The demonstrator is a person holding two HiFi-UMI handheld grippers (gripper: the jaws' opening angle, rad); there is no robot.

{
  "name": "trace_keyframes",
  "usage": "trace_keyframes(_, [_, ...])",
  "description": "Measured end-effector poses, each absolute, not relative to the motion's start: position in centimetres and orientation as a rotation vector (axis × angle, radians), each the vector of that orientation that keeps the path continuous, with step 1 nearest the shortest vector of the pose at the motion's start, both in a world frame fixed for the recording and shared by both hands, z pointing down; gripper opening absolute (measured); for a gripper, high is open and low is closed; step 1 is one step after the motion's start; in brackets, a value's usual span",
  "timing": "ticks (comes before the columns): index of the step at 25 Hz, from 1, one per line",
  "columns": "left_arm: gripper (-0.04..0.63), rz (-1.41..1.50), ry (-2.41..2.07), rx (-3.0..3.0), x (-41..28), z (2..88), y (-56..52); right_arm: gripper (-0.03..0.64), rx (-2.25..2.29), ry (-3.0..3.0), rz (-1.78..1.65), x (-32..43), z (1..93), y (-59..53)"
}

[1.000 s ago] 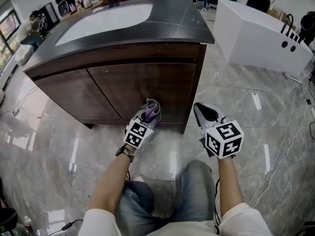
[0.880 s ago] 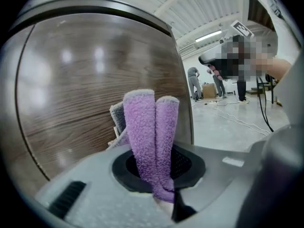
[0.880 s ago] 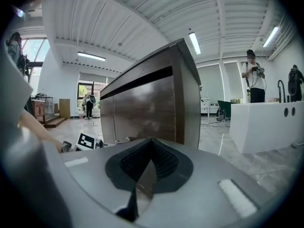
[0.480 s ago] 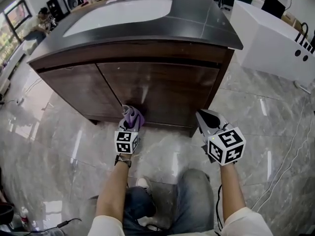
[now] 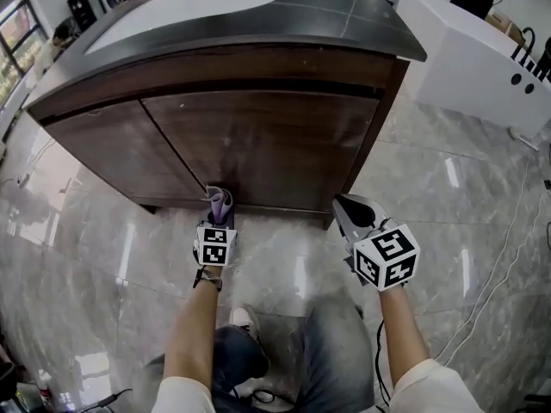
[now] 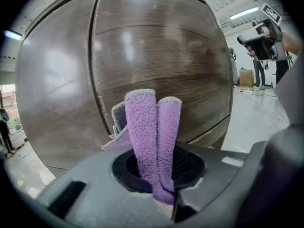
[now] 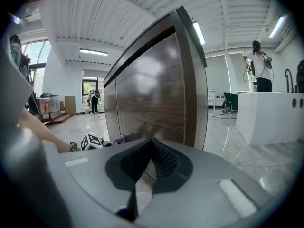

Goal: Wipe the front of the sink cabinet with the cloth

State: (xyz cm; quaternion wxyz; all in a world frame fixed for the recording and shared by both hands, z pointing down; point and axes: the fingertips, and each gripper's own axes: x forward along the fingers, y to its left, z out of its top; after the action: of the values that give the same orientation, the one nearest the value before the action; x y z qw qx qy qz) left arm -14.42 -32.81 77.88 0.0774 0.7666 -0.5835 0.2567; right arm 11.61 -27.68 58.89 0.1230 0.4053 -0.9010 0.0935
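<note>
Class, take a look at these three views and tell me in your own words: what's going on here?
A person faces a dark wood sink cabinet, a gripper in each hand. The left gripper is shut on a folded purple cloth, holding it at the bottom of the cabinet front, near the seam between the two doors. Whether it touches the wood can't be told. The right gripper is shut and empty, held low off the cabinet's right corner.

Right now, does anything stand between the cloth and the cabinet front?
Nothing visible does. The purple cloth, clamped in the left gripper, points straight at the cabinet front, near its lower edge.
</note>
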Motion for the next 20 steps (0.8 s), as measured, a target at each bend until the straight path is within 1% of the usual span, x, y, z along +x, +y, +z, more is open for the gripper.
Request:
trace_keyframes(8, [0.054, 0.699, -1.701, 2.323, -5.7, 78.8, -33.5, 0.006, 1.303, -2.583, 0.271, 17.8, 57.6, -26.0])
trace_keyframes(14, [0.054, 0.713, -1.496, 2.491, 4.1, 78.8, -32.5, 0.006, 1.414, -2.523, 0.266, 22.8, 56.9, -23.9])
trace_keyframes(20, [0.054, 0.726, -1.364, 2.611, 11.4, 78.6, -31.6, 0.006, 1.493, -2.469, 0.273, 27.0, 57.0, -22.0])
